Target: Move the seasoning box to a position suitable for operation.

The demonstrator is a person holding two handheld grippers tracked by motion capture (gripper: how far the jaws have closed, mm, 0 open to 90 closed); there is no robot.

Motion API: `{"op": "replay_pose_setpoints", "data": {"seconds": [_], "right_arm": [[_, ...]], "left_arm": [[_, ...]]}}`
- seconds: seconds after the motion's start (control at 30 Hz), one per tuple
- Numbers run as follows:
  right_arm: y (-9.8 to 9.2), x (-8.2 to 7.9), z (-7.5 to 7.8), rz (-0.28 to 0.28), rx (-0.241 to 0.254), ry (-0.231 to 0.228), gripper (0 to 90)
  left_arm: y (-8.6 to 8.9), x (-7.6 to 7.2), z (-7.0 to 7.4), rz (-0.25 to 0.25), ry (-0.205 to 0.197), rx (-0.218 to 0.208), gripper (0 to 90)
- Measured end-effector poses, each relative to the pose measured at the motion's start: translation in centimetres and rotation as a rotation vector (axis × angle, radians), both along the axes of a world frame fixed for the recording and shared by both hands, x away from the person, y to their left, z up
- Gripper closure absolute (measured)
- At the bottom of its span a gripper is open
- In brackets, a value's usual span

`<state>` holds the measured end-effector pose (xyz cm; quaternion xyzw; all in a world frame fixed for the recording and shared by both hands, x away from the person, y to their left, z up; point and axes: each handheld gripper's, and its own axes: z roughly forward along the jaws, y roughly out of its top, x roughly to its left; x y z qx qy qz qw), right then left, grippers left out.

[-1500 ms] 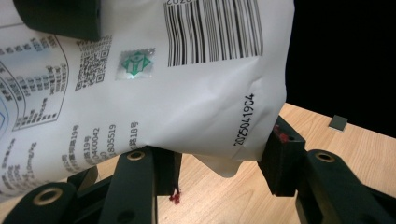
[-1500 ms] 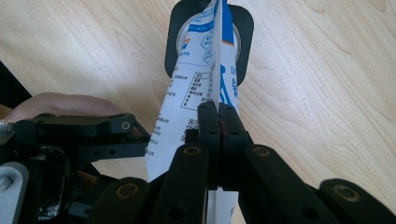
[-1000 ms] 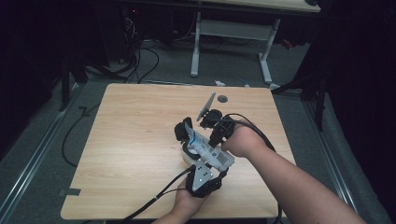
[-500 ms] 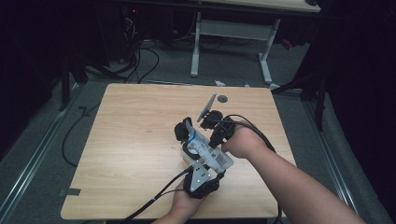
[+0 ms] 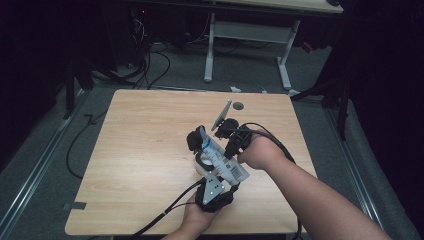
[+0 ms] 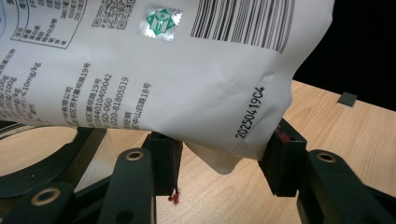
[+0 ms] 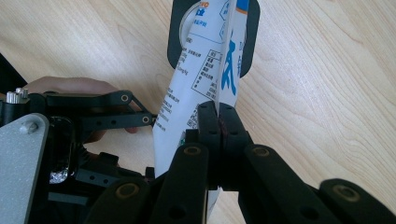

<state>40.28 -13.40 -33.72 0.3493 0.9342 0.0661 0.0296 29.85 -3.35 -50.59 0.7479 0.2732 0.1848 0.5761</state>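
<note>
**Lit table, dark room**

In the high view the table (image 5: pixel 150 150) is lit from above, while the surrounding floor is left in deep shadow and fine detail is lost. In the left gripper view the bag (image 6: pixel 154 65) is brightly lit and sharp; the near jaws are slightly softened. Mild glare is seen on the wood in the right gripper view.

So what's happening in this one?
A person at a wooden table holds a white printed pouch between two handheld grippers. The left gripper clamps one end of the pouch, and the right gripper is shut tight on a thin edge of it. The pouch's far end is over a black-rimmed round object on the table. Both hands look steady.
</note>
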Motion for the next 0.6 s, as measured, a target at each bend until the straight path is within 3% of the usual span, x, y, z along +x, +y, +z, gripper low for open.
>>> {"op": "replay_pose_setpoints", "data": {"seconds": [0.6], "right_arm": [[-0.10,0.07,-0.14,0.006,-0.001,-0.007,90.0]], "left_arm": [[0.16,0.04,-0.18,-0.008,0.012,-0.012,52.4]]}}
